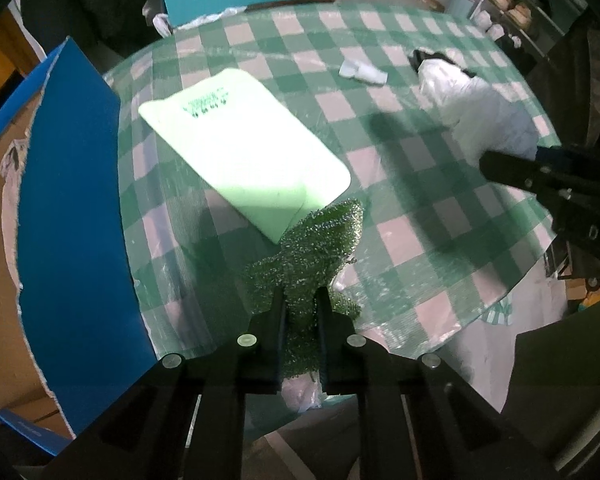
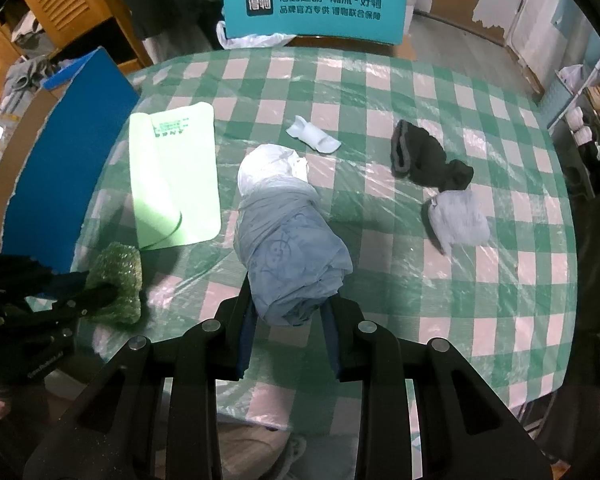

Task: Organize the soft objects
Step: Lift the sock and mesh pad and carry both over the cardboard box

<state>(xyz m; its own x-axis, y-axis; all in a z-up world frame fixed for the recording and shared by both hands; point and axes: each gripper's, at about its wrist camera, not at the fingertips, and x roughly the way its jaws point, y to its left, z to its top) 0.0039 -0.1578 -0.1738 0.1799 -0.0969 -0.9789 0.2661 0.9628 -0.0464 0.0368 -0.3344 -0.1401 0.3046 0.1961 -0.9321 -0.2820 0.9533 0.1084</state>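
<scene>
Round table (image 2: 380,76) covered in green-and-white check cloth under clear plastic film. Pale green mat (image 2: 172,176) at left; small white piece (image 2: 314,136) far centre; black sock (image 2: 424,156) and grey bundle (image 2: 458,222) at right.

Teal chair back (image 2: 314,10) with white Chinese lettering "得物" and "得到运动×潮流×好物", right gripper (image 1: 500,168) body marked "DAS", green mat (image 2: 174,178) print unreadable
</scene>
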